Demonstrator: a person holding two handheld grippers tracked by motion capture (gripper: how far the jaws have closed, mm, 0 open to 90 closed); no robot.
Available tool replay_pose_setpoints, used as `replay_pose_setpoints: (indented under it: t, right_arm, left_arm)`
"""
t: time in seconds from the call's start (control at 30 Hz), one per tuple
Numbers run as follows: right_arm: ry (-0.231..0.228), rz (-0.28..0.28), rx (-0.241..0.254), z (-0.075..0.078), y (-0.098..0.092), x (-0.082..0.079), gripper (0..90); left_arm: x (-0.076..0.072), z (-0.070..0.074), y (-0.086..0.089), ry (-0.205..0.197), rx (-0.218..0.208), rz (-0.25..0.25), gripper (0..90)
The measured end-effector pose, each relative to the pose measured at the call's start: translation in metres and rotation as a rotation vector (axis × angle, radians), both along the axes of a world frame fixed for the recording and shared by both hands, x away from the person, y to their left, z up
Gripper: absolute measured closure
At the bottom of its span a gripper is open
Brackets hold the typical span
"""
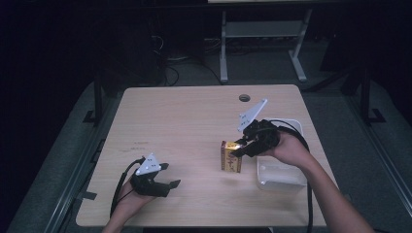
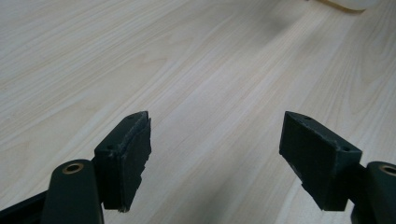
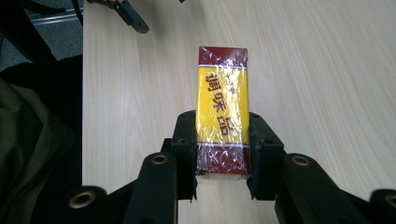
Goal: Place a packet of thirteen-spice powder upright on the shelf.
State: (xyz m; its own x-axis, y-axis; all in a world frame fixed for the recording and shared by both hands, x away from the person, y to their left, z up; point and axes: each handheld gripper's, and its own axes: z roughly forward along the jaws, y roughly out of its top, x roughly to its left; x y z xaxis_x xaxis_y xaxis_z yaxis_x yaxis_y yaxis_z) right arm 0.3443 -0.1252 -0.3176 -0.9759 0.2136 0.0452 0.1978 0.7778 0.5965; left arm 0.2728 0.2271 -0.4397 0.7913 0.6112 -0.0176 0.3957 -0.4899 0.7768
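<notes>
A yellow box with dark red ends and red characters [image 3: 223, 84], wrapped in clear film, sits between the jaws of my right gripper [image 3: 220, 115], which is shut on its near end. In the high view the right gripper [image 1: 237, 148] holds the box [image 1: 231, 160] over the table's right half, just left of a white tub. Whether the box's far end touches the wood I cannot tell. My left gripper [image 1: 172, 174] rests low at the table's front left. Its jaws stand apart with only bare wood between them [image 2: 215, 119].
The white plastic tub [image 1: 279, 182] stands at the table's right front, under my right forearm. The light wood table [image 1: 184, 116] has a round cable hole [image 1: 244, 98] near its far edge. Table legs and cables lie on the dark floor beyond.
</notes>
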Motion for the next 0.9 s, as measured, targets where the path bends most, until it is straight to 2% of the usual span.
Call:
replay_pose_setpoints:
  t: [0.43,0.63,0.9]
  right_arm:
    - [-0.03,-0.032,-0.004,0.011,-0.023,0.004,68.1]
    - [-0.036,-0.066,-0.003,0.015,-0.038,0.005,68.1]
    - [-0.052,-0.096,-0.025,0.023,-0.058,0.003,68.1]
  left_arm:
    - [0.002,0.0,0.003,0.001,-0.002,0.002,23.6]
    - [0.003,-0.002,0.006,0.005,-0.007,0.012,23.0]
    - [0.005,-0.002,0.009,0.005,-0.01,0.021,23.0]
